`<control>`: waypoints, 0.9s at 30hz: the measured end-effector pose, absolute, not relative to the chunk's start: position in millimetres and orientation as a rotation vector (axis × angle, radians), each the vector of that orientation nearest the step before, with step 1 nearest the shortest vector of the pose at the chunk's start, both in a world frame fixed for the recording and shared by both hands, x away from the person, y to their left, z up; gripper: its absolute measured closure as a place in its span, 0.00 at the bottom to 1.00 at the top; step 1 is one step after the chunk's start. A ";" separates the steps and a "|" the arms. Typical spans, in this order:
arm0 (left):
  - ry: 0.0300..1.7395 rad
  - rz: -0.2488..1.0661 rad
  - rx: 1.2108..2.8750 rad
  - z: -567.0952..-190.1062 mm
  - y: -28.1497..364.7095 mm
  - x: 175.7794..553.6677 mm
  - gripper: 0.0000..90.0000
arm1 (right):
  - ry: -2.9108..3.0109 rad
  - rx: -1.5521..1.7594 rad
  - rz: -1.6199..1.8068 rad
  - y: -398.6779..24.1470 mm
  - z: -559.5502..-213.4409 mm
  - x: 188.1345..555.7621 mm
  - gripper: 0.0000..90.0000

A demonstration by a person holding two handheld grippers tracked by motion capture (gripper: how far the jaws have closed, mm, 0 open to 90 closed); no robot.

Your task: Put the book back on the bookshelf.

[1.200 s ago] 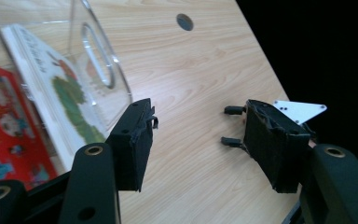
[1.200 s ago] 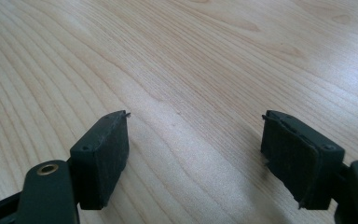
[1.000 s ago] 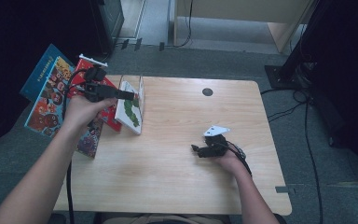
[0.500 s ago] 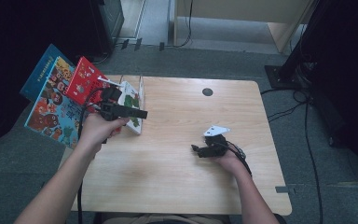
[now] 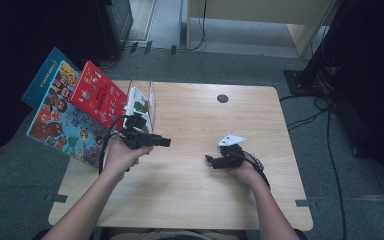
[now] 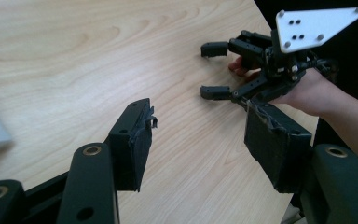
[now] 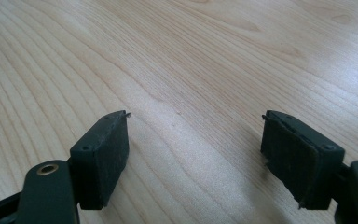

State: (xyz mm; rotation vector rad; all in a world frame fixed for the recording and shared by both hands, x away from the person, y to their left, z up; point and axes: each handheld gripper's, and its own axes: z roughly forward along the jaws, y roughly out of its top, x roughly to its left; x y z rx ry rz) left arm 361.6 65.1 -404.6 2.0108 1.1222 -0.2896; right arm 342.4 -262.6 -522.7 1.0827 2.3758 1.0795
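Both tools sit empty over the bare worktop point(image 5: 190, 200): the right tool point(image 5: 209, 161), jaws apart and clasping nothing, rests at about 4 o'clock, while the left tool point(image 5: 168, 142), jaws likewise parted, hovers at 9 o'clock, aimed across at it. Beyond, at 10 o'clock, picture books point(image 5: 97, 95) lean against a clear stand point(image 5: 151, 95), likely to keep them upright within reach; their cover lettering is too small to read.

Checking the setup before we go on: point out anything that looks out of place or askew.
The picture books at the table's far left corner are the odd part: they lean fanned out, sticking past the edge over the floor, beside a clear rack. Both grippers are open with nothing between the jaws.
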 end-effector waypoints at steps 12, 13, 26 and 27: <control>1.135 -0.273 2.043 -451.8 62.2 351.0 0.46 | 2.375 1.084 1.079 -262.5 -522.7 342.4 0.26; 1.133 -0.279 2.046 -454.8 62.6 350.8 0.46 | 2.375 1.083 1.080 -262.5 -522.8 342.4 0.26; 1.122 -0.281 2.093 -485.6 62.9 342.3 0.46 | 2.366 1.091 1.077 -261.4 -522.7 341.5 0.26; 1.122 -0.278 2.101 -488.1 63.2 342.1 0.46 | 2.368 1.096 1.077 -261.1 -522.6 341.2 0.26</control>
